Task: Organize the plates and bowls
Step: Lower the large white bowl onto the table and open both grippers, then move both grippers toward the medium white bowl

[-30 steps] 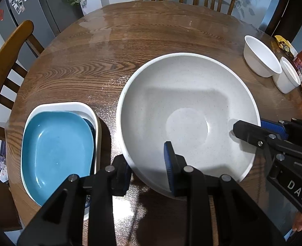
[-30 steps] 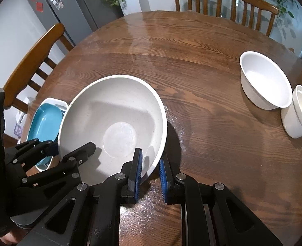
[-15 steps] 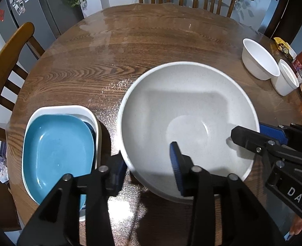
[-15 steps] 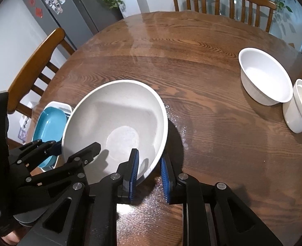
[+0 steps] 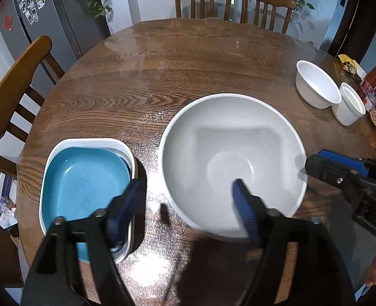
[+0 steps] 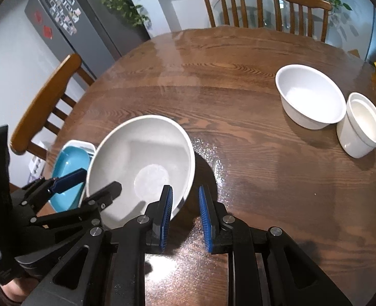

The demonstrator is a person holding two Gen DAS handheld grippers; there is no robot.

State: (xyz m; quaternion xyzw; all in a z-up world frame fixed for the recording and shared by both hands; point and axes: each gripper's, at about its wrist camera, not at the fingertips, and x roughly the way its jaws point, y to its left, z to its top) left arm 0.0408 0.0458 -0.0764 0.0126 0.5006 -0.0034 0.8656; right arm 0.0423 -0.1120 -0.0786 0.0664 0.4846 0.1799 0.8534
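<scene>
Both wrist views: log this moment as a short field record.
surface: round wooden table
centre: large speckled white bowl, upright, empty
left side: blue square plate nested in white square dish
far right: white round bowl beside white ramekin
left gripper: open, straddling the big bowl's near rim
right gripper: open, astride the same bowl's rim

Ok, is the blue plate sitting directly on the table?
No. In the left wrist view the blue plate lies nested inside a white dish, whose rim shows all around it.
</scene>
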